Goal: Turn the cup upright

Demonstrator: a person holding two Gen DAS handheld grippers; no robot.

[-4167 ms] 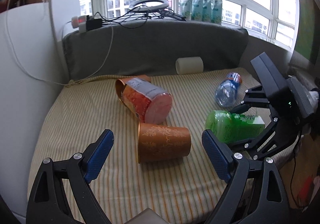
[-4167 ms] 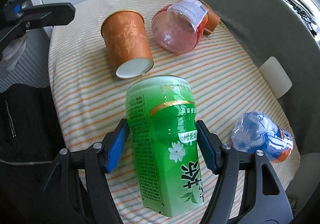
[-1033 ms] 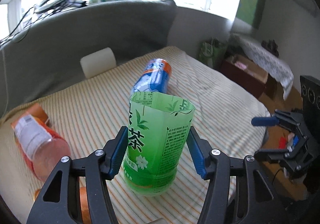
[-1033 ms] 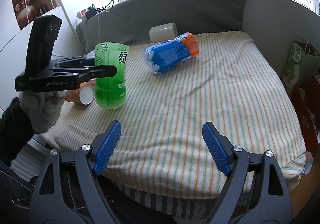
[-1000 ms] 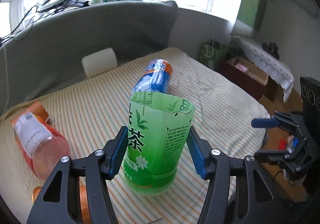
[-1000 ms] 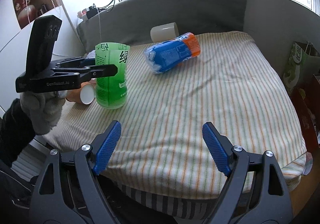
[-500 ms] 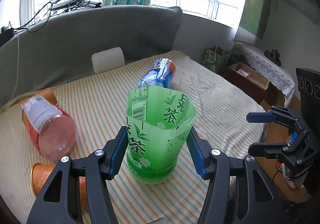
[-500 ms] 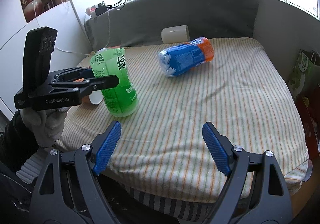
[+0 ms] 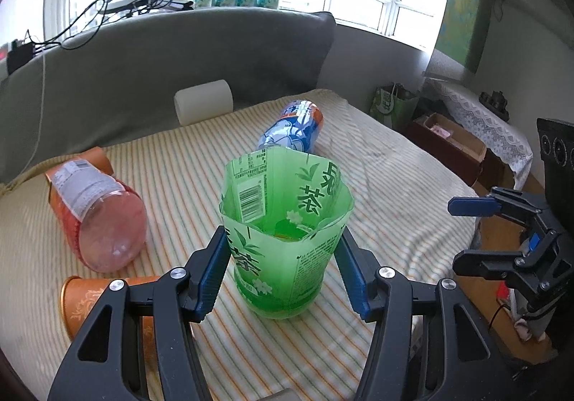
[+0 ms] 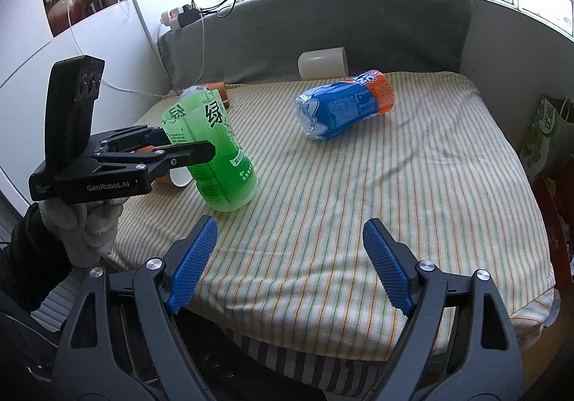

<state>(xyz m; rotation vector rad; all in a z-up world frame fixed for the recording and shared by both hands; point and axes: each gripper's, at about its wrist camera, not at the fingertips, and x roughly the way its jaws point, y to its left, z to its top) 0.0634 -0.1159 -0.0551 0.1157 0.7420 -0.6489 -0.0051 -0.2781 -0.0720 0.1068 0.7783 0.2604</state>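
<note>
The green tea cup, a cut-off green bottle with its open end up, stands on the striped cloth, leaning a little. My left gripper is shut on the cup's sides. In the right wrist view the cup stands at the left, held by the left gripper. My right gripper is open and empty near the front edge of the cloth, right of the cup. It shows in the left wrist view at the far right.
A blue bottle cup, a red-pink bottle cup, a copper paper cup and a white cup lie on their sides. A grey cushion backs the cloth. A bag and boxes stand to the right.
My left gripper has tilted and drawn back slightly, so I see into the green cup's open top. The right gripper has shifted its view a little to the left.
</note>
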